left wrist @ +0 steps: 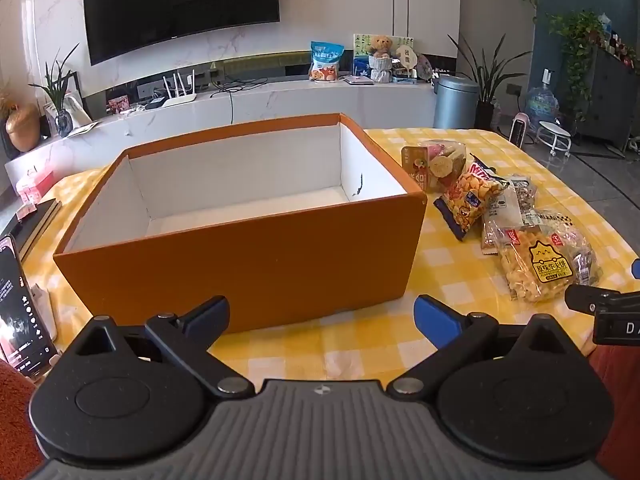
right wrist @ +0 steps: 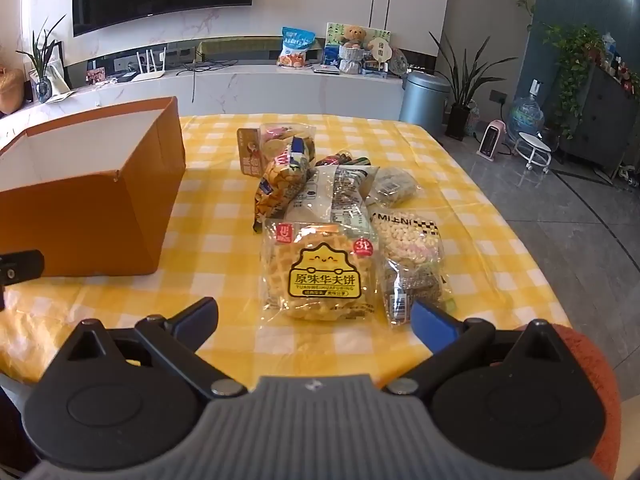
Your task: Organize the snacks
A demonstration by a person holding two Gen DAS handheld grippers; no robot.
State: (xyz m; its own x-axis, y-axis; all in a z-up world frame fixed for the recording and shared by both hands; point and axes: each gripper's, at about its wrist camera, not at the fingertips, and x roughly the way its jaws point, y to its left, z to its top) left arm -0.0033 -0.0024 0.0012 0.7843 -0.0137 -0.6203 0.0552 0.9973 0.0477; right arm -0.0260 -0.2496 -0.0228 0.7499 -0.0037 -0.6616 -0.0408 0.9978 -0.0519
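An open orange box [left wrist: 248, 252] with a white, empty inside stands on the yellow checked tablecloth; it also shows in the right wrist view [right wrist: 92, 216] at the left. A pile of snack packets lies to its right: a waffle packet [right wrist: 322, 272] nearest, a puffed-snack bag [right wrist: 408, 240], a cracker bag [right wrist: 282, 184], a white packet [right wrist: 336, 196] and others behind. The waffle packet also shows in the left wrist view [left wrist: 540, 268]. My left gripper [left wrist: 322, 314] is open and empty in front of the box. My right gripper [right wrist: 316, 316] is open and empty, just short of the waffle packet.
A phone [left wrist: 18, 304] stands at the table's left edge beside a dark book [left wrist: 38, 220]. The table's right edge [right wrist: 532, 240] drops to a grey tiled floor. A white TV counter [left wrist: 260, 100], a bin [left wrist: 454, 102] and plants stand behind.
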